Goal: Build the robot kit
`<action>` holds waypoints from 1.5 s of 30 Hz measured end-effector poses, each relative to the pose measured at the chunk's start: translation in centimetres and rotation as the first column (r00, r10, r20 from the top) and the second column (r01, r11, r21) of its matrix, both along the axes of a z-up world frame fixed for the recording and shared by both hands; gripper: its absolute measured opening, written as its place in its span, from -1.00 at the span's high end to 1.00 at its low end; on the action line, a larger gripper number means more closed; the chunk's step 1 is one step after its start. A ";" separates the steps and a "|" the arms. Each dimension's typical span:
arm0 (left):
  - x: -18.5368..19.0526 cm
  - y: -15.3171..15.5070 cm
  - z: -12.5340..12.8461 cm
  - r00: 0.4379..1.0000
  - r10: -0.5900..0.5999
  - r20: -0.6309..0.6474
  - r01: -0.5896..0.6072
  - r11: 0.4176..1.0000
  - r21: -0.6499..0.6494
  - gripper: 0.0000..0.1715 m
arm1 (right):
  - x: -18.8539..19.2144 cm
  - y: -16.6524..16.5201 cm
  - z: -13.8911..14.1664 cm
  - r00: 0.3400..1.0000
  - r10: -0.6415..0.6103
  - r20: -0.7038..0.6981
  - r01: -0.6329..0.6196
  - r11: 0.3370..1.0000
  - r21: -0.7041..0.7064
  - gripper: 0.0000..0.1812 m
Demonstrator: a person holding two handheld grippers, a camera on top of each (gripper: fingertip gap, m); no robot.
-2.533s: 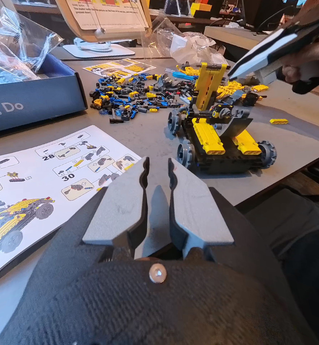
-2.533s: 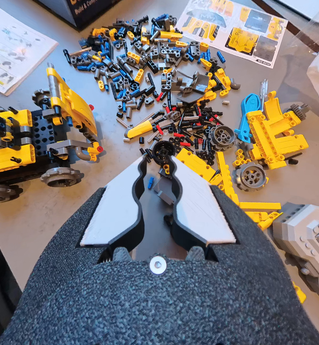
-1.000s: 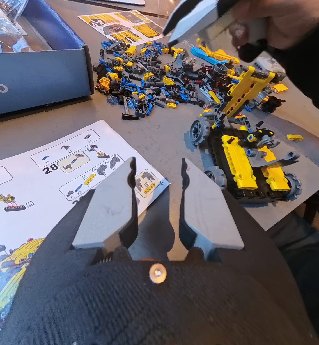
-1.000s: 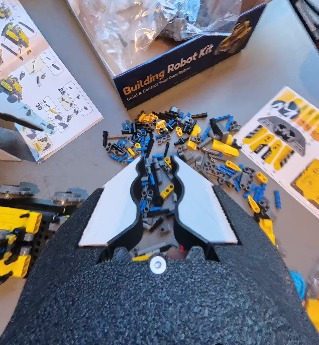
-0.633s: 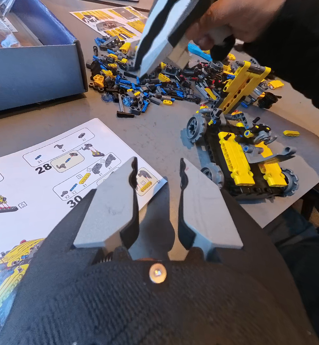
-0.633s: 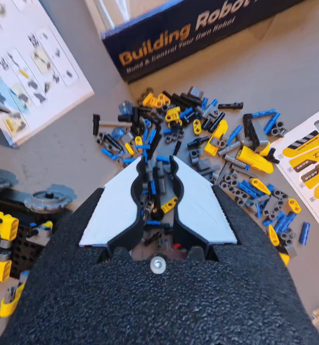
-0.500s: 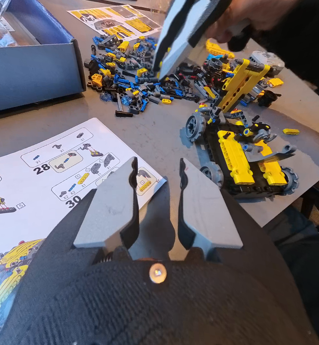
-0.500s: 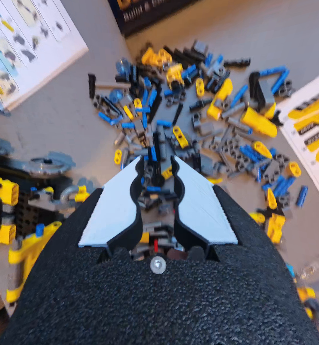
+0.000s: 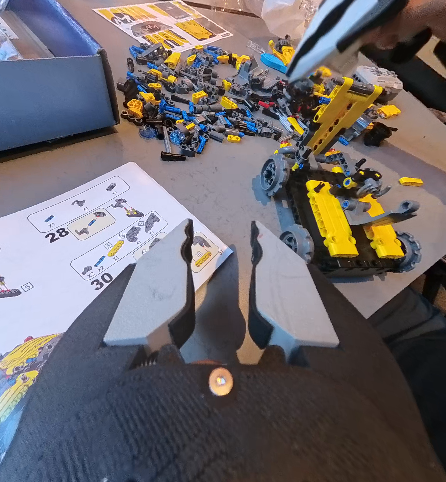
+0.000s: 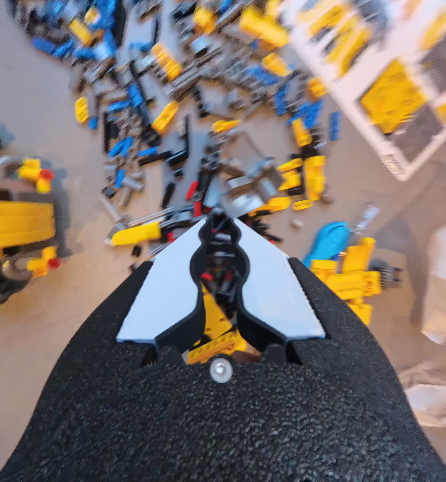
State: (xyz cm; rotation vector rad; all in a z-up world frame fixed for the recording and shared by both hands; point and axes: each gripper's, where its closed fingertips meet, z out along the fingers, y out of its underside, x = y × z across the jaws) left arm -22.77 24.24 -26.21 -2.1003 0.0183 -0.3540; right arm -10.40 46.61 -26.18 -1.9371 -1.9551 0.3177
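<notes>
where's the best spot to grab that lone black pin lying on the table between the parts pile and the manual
Probably grip the black pin across the middle of its thin shaft, coming straight down from above. It lies flat on the grey table, apart from the pile of loose parts, so the jaws can straddle it from both long sides. The open left gripper is nearer.

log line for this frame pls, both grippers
left gripper: open, empty, over instruction booklet corner | right gripper: tips shut, in loose parts pile beside yellow vehicle model
</notes>
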 end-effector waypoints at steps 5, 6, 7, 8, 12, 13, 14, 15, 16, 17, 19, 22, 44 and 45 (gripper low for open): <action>0.1 0.0 -0.2 1.000 -0.007 -0.006 0.007 1.000 -0.011 0.54 | -2.8 6.8 1.3 0.971 -0.193 -0.138 0.205 0.976 0.075 0.74; 0.2 0.0 -0.2 1.000 -0.007 -0.009 0.007 1.000 -0.013 0.54 | -3.6 8.0 1.0 0.965 -0.218 -0.144 0.231 0.969 0.085 0.74; 0.2 0.0 -0.2 1.000 -0.006 -0.012 0.006 1.000 -0.012 0.54 | -4.5 8.7 0.5 0.963 -0.231 -0.142 0.243 0.967 0.078 0.72; 0.2 0.0 -0.2 1.000 -0.005 -0.014 0.005 1.000 -0.009 0.54 | -5.4 9.3 -0.1 0.963 -0.236 -0.132 0.246 0.967 0.061 0.68; 0.1 0.0 0.0 1.000 -0.006 -0.009 0.006 1.000 0.005 0.55 | -7.5 10.9 -1.7 0.967 -0.238 -0.087 0.242 0.970 0.037 0.74; 0.1 -0.1 0.1 1.000 -0.006 -0.008 0.006 1.000 0.010 0.55 | -7.6 11.6 -1.7 0.966 -0.246 -0.078 0.251 0.966 0.063 0.77; 0.2 -0.1 0.1 1.000 -0.007 -0.008 0.007 1.000 0.016 0.56 | -7.6 12.1 -1.7 0.965 -0.253 -0.072 0.258 0.963 0.074 0.80; 0.2 -0.1 0.1 1.000 -0.009 -0.009 0.009 1.000 0.018 0.57 | -7.7 12.4 -1.7 0.964 -0.259 -0.068 0.263 0.962 0.066 0.80; 0.2 -0.1 0.1 1.000 -0.011 -0.010 0.011 1.000 0.017 0.58 | -7.8 12.4 -1.9 0.964 -0.259 -0.062 0.262 0.964 0.045 0.80; 0.2 -0.1 0.1 1.000 -0.013 -0.010 0.013 1.000 0.015 0.58 | -7.8 12.4 -2.1 0.967 -0.252 -0.049 0.253 0.967 0.026 0.80; 0.3 -0.1 0.1 1.000 -0.015 -0.009 0.015 1.000 0.017 0.58 | -7.7 12.4 -2.5 0.971 -0.236 -0.028 0.236 0.972 0.011 0.81; 0.3 -0.1 0.1 1.000 -0.016 -0.006 0.016 1.000 0.018 0.59 | -7.9 11.8 -2.7 0.977 -0.213 -0.027 0.211 0.976 -0.055 0.89; 0.3 -0.1 0.1 1.000 -0.014 -0.007 0.014 1.000 0.015 0.59 | -9.2 11.9 -2.7 0.944 -0.321 -0.070 0.307 0.938 -0.160 0.76; 0.3 -0.1 0.1 1.000 -0.015 -0.005 0.015 1.000 0.016 0.59 | -9.3 12.1 -2.8 0.933 -0.353 -0.075 0.336 0.925 -0.179 0.75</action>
